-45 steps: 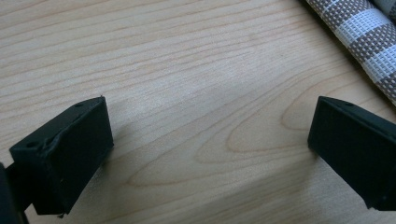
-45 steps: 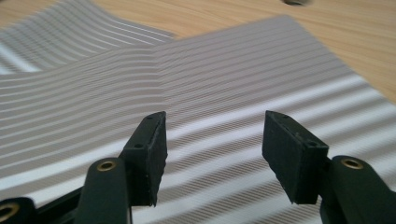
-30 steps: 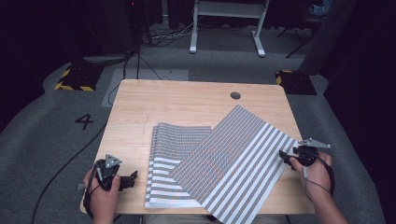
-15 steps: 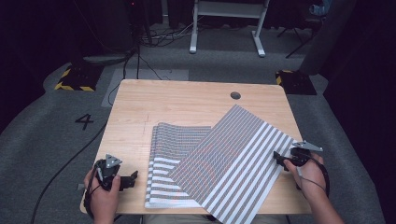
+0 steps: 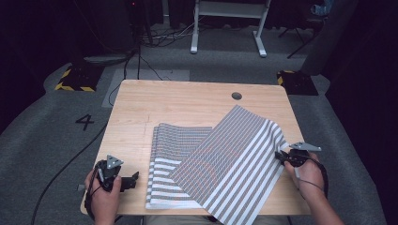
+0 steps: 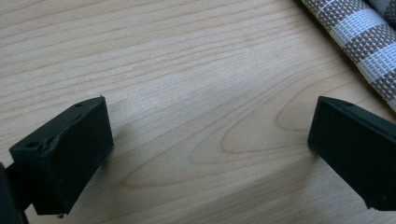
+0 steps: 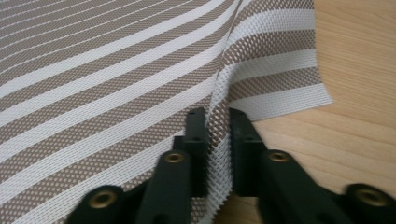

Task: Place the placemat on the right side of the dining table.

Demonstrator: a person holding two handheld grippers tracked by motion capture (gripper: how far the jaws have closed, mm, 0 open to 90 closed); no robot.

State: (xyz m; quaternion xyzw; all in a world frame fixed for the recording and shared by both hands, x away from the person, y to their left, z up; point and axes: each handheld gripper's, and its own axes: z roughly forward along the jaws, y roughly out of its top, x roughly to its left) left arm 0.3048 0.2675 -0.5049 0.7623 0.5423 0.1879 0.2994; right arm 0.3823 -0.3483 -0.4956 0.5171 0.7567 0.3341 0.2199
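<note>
Two brown-and-white striped woven mats lie on the wooden table point(image 5: 187, 103). The lower mat point(image 5: 169, 154) lies flat. The upper mat point(image 5: 234, 154) lies slantwise across it, and its near corner hangs past the front edge. My right gripper point(image 5: 280, 157) is at the upper mat's right edge. Its jaws have just been closing, and in the right gripper view it point(image 7: 218, 135) is shut on the upturned edge of that mat point(image 7: 116, 70). My left gripper point(image 5: 133, 179) rests left of the lower mat, open over bare wood point(image 6: 210, 123); a mat corner point(image 6: 359, 32) shows beyond it.
A round cable hole point(image 5: 236, 95) sits near the table's far right. A dark carpeted floor surrounds the table, with cables point(image 5: 61, 173) at the left and a white frame's legs point(image 5: 225, 33) behind. The far half of the tabletop is bare wood.
My right gripper has moved a little left onto the upper mat's edge and its jaws have shut on it, so the edge is now slightly raised. The left hand has kept still.
</note>
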